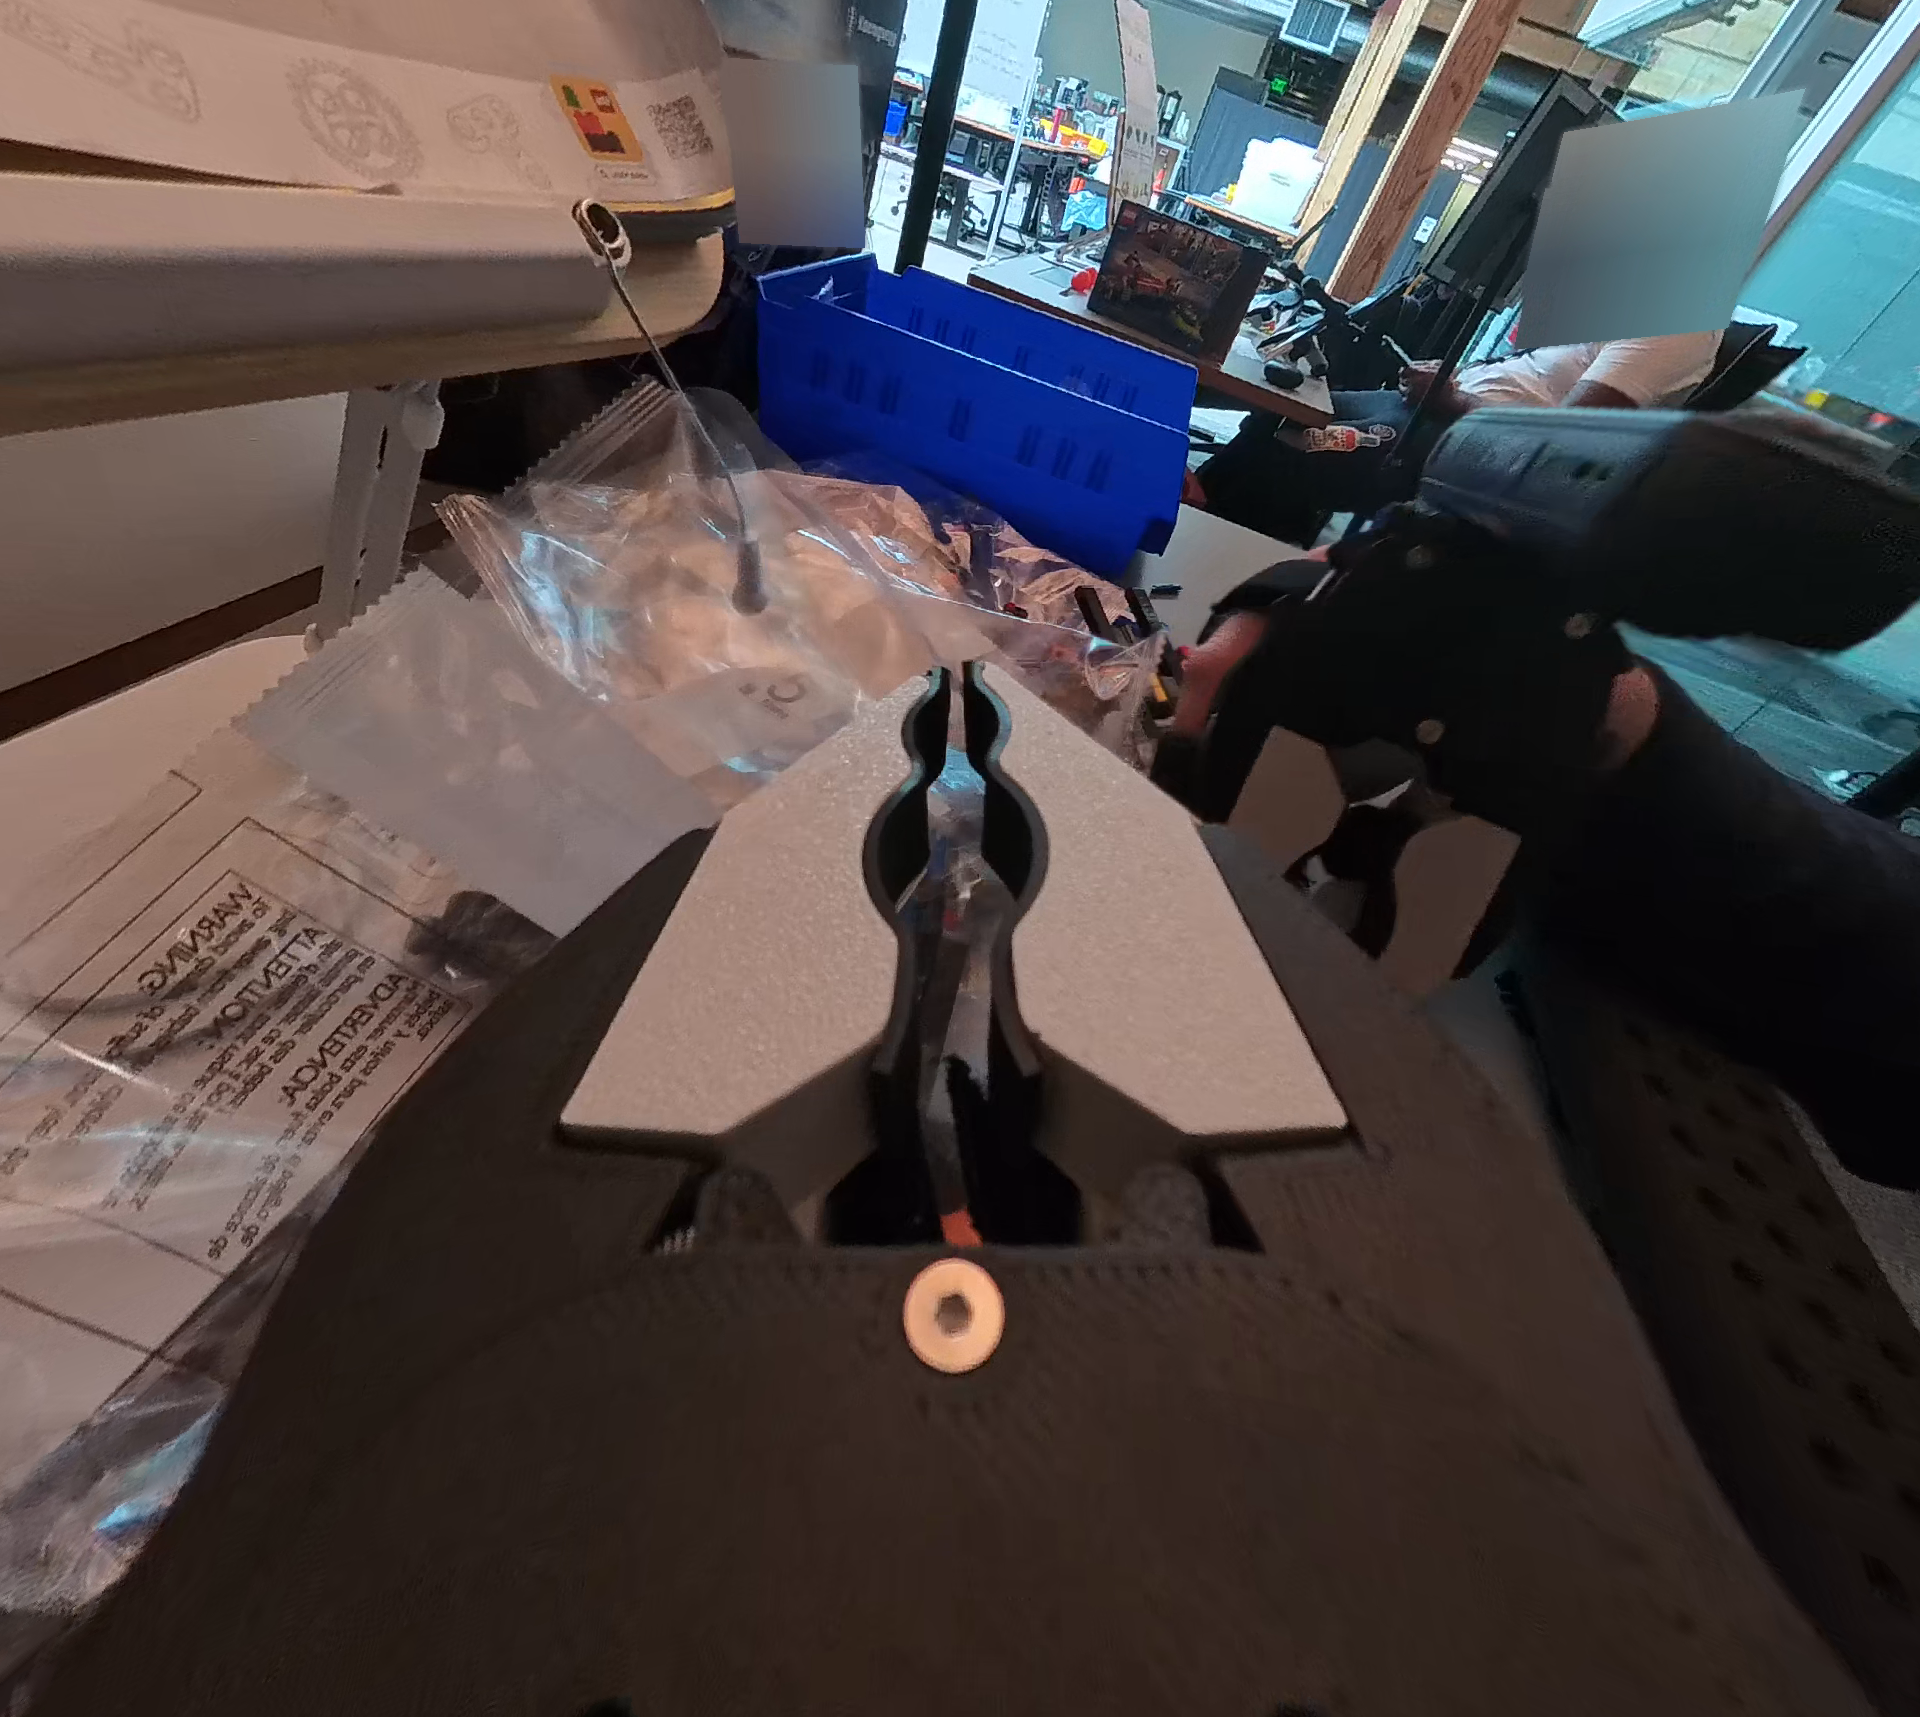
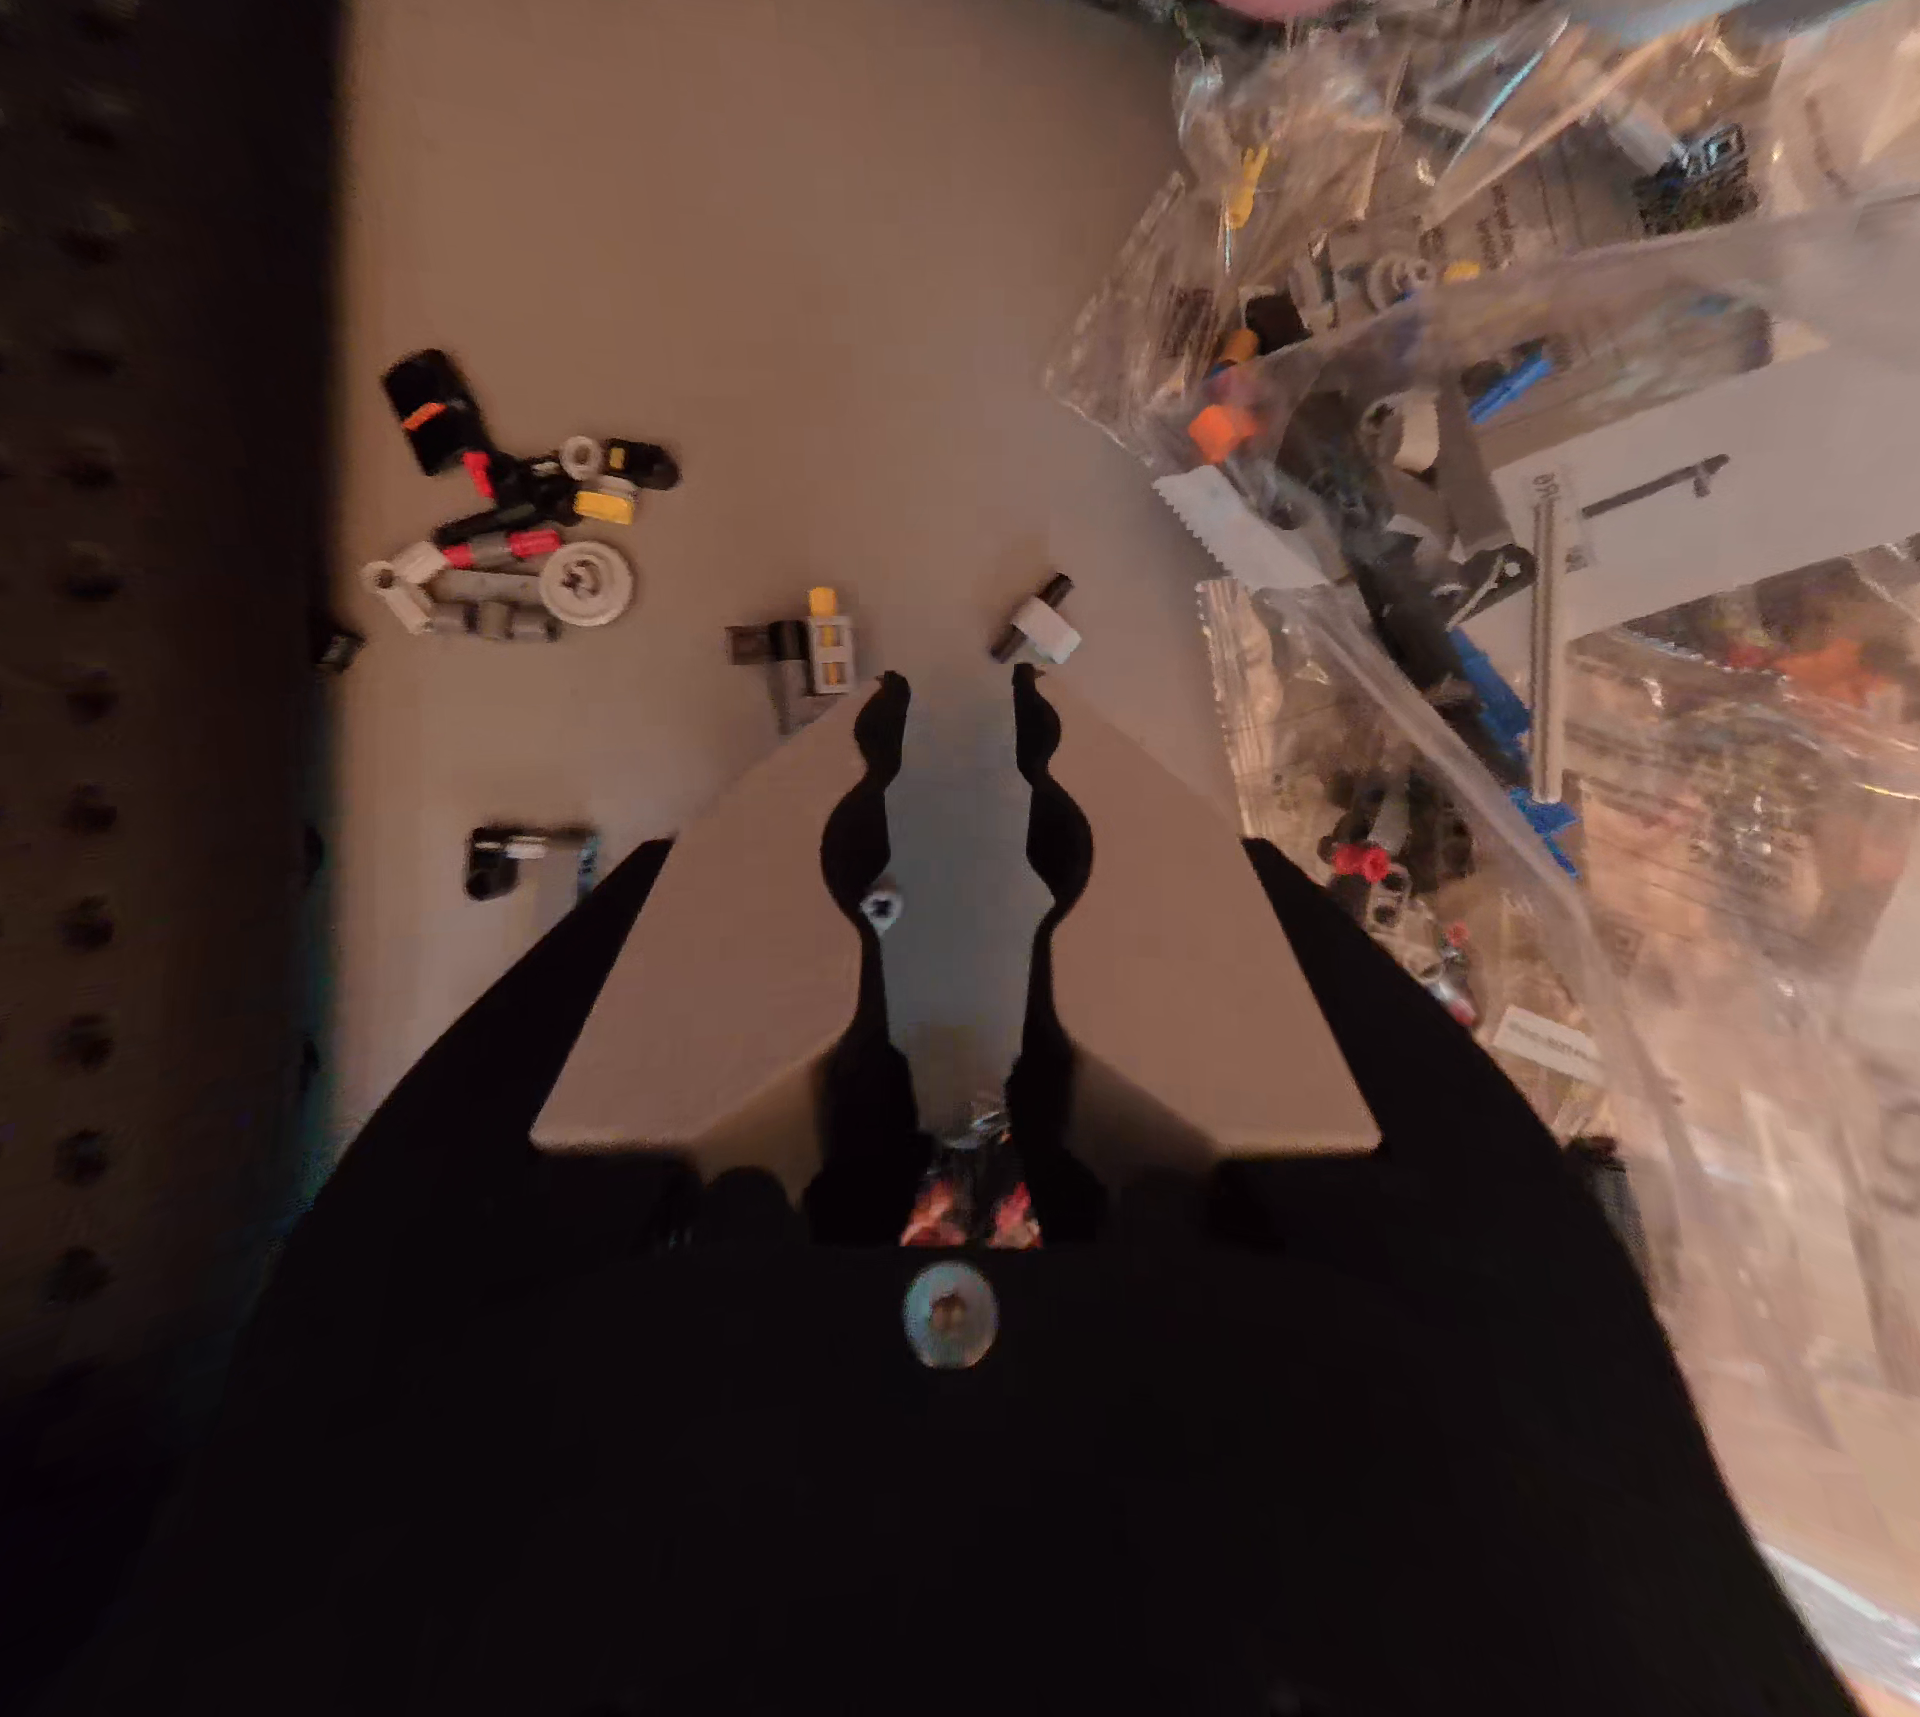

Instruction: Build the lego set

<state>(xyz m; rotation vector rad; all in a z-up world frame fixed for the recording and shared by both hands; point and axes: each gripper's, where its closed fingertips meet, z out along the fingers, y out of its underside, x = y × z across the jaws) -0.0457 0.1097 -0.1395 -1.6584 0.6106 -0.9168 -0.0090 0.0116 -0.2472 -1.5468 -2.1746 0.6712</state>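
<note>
You've got a bright blue bin (image 1: 977,410) behind clear crinkly bags (image 1: 665,587), and your surface (image 2: 727,213) is plain tan. The loose pieces (image 2: 509,514) are black, grey and white with red and yellow bits.

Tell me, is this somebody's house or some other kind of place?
Probably a shared workshop or lab, not a house: a big open hall with wooden posts, rows of work desks behind, and a blue parts bin beside bags of lego pieces.
</note>
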